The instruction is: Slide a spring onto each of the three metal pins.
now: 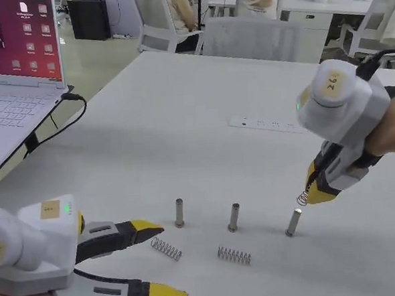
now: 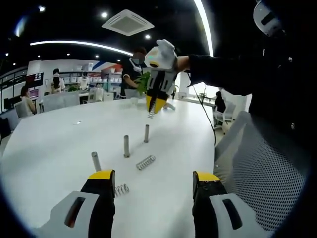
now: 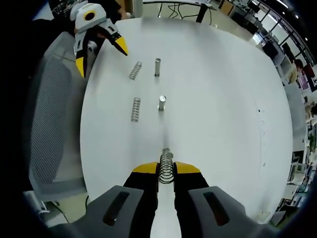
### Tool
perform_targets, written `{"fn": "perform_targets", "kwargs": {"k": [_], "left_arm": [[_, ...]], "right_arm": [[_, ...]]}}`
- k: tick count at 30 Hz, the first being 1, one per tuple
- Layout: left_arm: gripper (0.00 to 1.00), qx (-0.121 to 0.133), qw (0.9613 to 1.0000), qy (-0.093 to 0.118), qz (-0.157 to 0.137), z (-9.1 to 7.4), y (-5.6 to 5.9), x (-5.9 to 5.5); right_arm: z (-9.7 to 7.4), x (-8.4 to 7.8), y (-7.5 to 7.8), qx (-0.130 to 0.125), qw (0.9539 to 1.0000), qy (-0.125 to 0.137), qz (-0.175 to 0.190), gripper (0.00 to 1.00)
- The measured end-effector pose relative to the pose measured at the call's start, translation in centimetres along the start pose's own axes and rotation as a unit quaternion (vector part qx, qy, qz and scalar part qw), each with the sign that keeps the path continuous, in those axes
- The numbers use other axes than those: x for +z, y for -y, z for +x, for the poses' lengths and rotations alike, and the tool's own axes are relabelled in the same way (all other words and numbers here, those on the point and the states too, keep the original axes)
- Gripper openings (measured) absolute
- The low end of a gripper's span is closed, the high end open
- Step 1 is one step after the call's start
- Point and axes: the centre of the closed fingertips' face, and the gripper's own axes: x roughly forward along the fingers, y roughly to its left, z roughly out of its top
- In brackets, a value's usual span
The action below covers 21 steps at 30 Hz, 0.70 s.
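Three short metal pins stand upright in a row on the white table: left pin [image 1: 179,213], middle pin [image 1: 234,217], right pin [image 1: 293,222]. All three are bare. My right gripper [image 1: 309,196] is shut on a small spring [image 1: 302,197], which hangs just above and slightly right of the right pin. In the right gripper view the held spring [image 3: 167,167] sits between the yellow tips, with that pin's top [image 3: 166,150] just beyond. Two loose springs [image 1: 166,249] [image 1: 233,255] lie in front of the pins. My left gripper [image 1: 165,262] is open near the left spring.
An open laptop [image 1: 18,65] with a black cable [image 1: 74,98] sits at the table's far left. A white power strip [image 1: 263,124] lies behind the pins. Grey mesh chairs [image 1: 258,37] and seated people are beyond the far edge.
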Motion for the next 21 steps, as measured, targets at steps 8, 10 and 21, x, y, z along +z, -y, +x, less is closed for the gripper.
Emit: {"fn": "perform_targets", "kwargs": {"k": [8, 10, 21], "left_arm": [[0.59, -0.001, 1.0000, -0.002, 0.000, 0.0, 0.0, -0.1], [0.59, -0.001, 1.0000, -0.003, -0.001, 0.1, 0.1, -0.1], [0.57, -0.001, 1.0000, -0.002, 0.000, 0.0, 0.1, 0.0]], "right_arm": [[1.1, -1.0, 0.8, 0.004, 0.9997, -0.023, 0.001, 0.09], [1.1, -1.0, 0.8, 0.005, 0.9997, -0.025, 0.000, 0.09], [2.0, -0.8, 0.8, 0.018, 0.9993, -0.034, 0.000, 0.09]]}}
